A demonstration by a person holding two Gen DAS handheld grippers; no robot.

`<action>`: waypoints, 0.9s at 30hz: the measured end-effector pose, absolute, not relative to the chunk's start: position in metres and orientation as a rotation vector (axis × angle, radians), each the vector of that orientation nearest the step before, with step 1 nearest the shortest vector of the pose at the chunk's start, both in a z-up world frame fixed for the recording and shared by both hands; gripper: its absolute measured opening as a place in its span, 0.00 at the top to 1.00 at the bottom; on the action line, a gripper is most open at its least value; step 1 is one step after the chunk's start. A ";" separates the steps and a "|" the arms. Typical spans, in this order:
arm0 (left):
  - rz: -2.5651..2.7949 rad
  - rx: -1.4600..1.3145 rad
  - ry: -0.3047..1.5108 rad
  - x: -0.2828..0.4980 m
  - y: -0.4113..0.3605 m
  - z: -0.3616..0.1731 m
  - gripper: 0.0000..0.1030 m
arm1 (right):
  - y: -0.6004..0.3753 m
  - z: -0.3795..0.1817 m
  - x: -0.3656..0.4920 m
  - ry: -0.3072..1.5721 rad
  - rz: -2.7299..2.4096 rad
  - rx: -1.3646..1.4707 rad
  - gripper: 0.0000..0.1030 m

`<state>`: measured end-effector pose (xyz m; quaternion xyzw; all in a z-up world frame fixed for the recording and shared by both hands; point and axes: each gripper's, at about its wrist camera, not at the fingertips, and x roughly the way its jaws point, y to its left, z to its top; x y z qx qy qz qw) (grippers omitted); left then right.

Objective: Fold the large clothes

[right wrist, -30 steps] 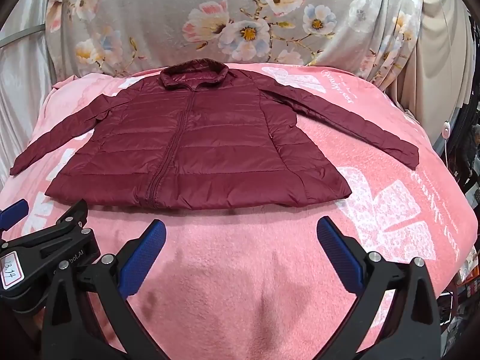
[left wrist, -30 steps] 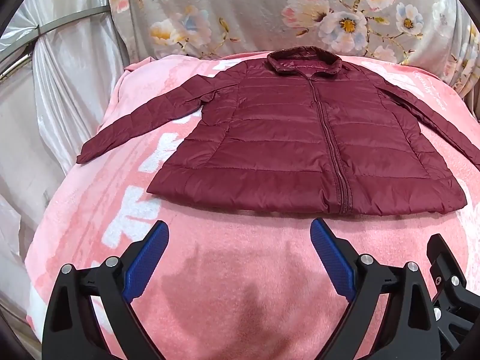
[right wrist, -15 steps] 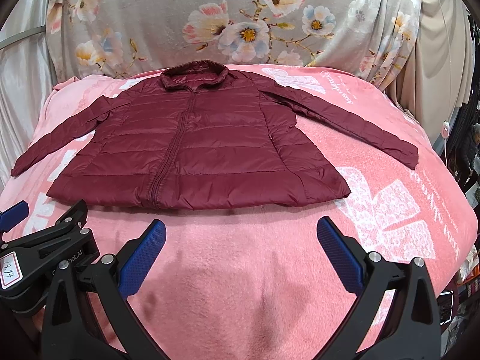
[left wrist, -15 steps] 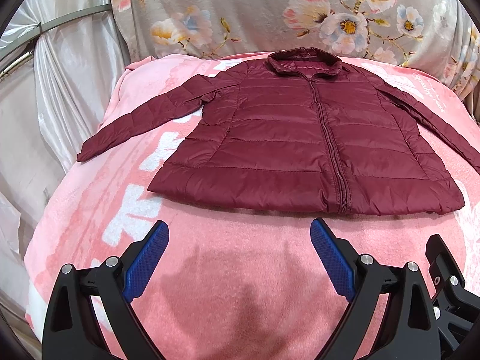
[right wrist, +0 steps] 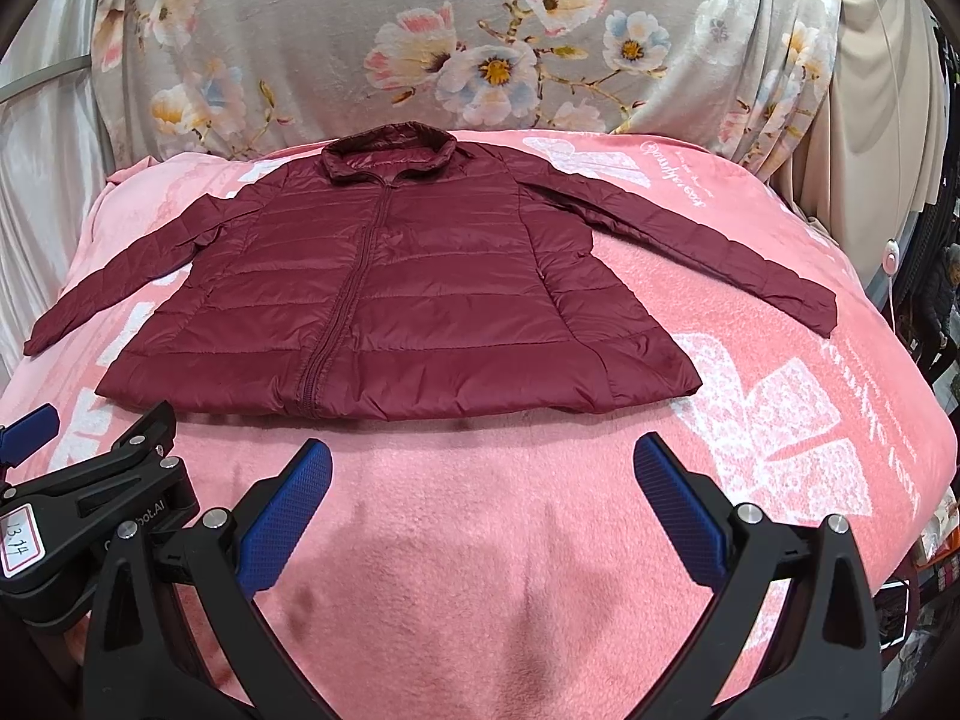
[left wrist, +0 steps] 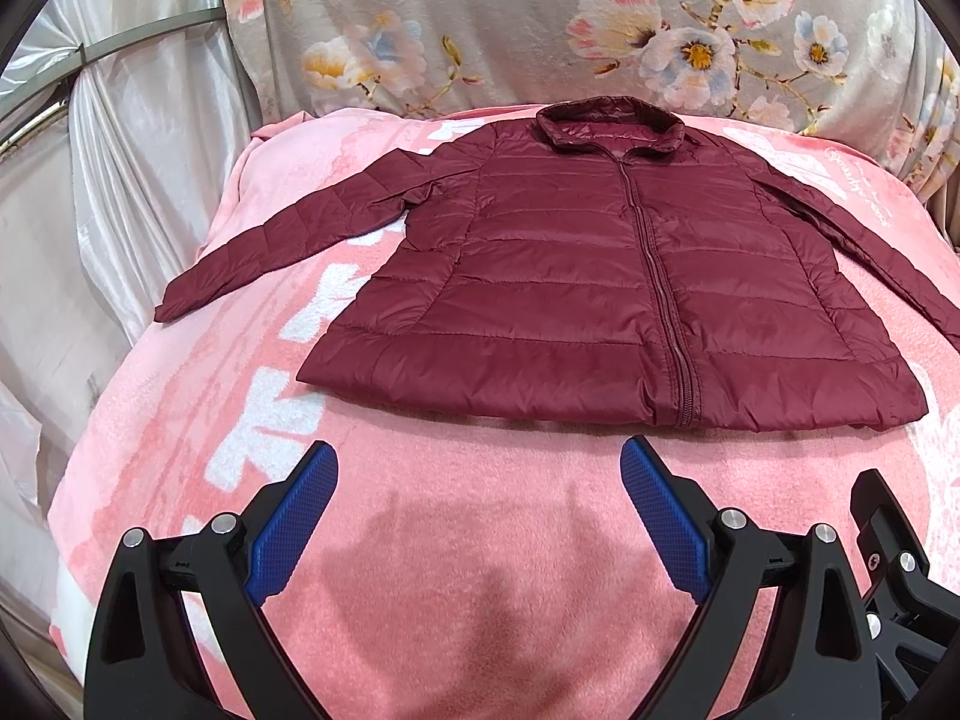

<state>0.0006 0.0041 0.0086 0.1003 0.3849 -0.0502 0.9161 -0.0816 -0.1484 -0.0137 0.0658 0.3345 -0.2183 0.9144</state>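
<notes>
Both tools [left wrist: 477, 468] short of jacket [left wrist: 600, 276]

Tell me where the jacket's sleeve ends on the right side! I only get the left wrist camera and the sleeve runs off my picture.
Observer: That sleeve of the maroon puffer jacket ends in a cuff lying flat on the pink blanket, short of the blanket's edge.
Operator: Is my right tool open? I only see a bit of it.
Observer: Yes, the right tool is open and empty, in front of the jacket's hem.
Operator: What's past the blanket over there?
Observer: A small white round thing on a cord hangs beside it.
</notes>
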 end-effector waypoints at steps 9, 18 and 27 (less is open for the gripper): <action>-0.105 0.206 0.793 0.001 0.004 0.009 0.11 | -0.148 -0.014 -0.083 0.687 -0.449 0.135 0.05; -0.105 0.203 0.793 0.001 0.005 0.009 0.11 | -0.148 -0.014 -0.083 0.685 -0.450 0.138 0.05; -0.105 0.201 0.793 0.000 0.006 0.010 0.11 | -0.147 -0.013 -0.084 0.687 -0.449 0.139 0.05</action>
